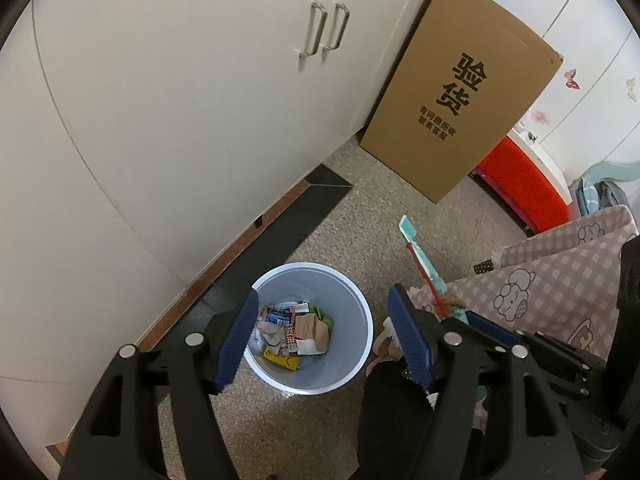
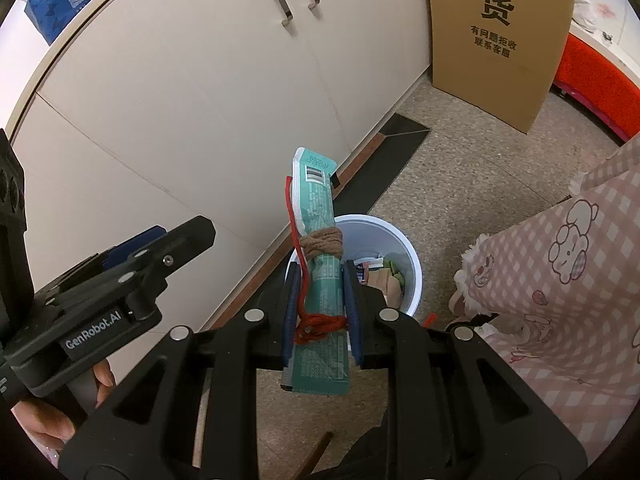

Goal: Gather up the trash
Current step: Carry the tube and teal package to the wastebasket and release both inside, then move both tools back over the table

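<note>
The right tongs (image 2: 320,312) grasp a green wrapper (image 2: 320,248) tied with brown and red string, and hold it upright near the white bin (image 2: 412,276), probably to drop it in. The left tongs (image 1: 324,340) are released, empty, above the bin (image 1: 356,344), which already holds paper trash. The bin stands on a speckled floor (image 1: 400,208) beside white cabinets (image 1: 180,120); a cardboard box (image 1: 460,92) stands far right.
</note>
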Motion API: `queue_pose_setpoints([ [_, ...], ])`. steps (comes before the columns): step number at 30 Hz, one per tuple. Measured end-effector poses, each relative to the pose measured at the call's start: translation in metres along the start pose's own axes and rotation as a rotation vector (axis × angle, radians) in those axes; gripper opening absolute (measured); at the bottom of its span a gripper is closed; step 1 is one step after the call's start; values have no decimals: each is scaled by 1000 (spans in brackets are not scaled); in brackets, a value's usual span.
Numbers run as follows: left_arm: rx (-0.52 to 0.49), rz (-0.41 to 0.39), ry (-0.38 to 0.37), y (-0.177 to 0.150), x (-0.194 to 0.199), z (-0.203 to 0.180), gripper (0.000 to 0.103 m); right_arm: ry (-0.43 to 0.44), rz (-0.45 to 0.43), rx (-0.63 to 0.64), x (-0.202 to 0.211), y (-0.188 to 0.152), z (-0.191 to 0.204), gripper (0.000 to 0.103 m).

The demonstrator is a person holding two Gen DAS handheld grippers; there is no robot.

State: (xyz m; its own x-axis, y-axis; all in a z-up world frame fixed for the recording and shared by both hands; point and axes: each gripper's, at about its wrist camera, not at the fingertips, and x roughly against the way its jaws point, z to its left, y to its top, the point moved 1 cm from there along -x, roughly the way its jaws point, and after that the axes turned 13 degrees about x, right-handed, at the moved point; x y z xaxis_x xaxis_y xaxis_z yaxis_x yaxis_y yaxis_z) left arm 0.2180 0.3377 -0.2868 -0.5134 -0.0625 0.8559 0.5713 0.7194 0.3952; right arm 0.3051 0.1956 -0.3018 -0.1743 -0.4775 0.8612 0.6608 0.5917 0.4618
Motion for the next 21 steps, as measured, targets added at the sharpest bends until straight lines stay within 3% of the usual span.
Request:
queue_pose_setpoints([
  [8,58,-16,18,5,3,18,70,21,-23,7,-1,5,5,25],
  [9,67,-18,21,6,3,20,71,24,-30,0,-1,7,6,30],
  [10,79,-20,26,6,3,20,71,28,-34,-6,-1,7,6,48],
  [12,103,-25,31,7,4,27,72,14,-55,-12,1,9,7,59],
  [21,122,-37,36,6,13,29,72,-21,-74,-11,18,2,5,62],
])
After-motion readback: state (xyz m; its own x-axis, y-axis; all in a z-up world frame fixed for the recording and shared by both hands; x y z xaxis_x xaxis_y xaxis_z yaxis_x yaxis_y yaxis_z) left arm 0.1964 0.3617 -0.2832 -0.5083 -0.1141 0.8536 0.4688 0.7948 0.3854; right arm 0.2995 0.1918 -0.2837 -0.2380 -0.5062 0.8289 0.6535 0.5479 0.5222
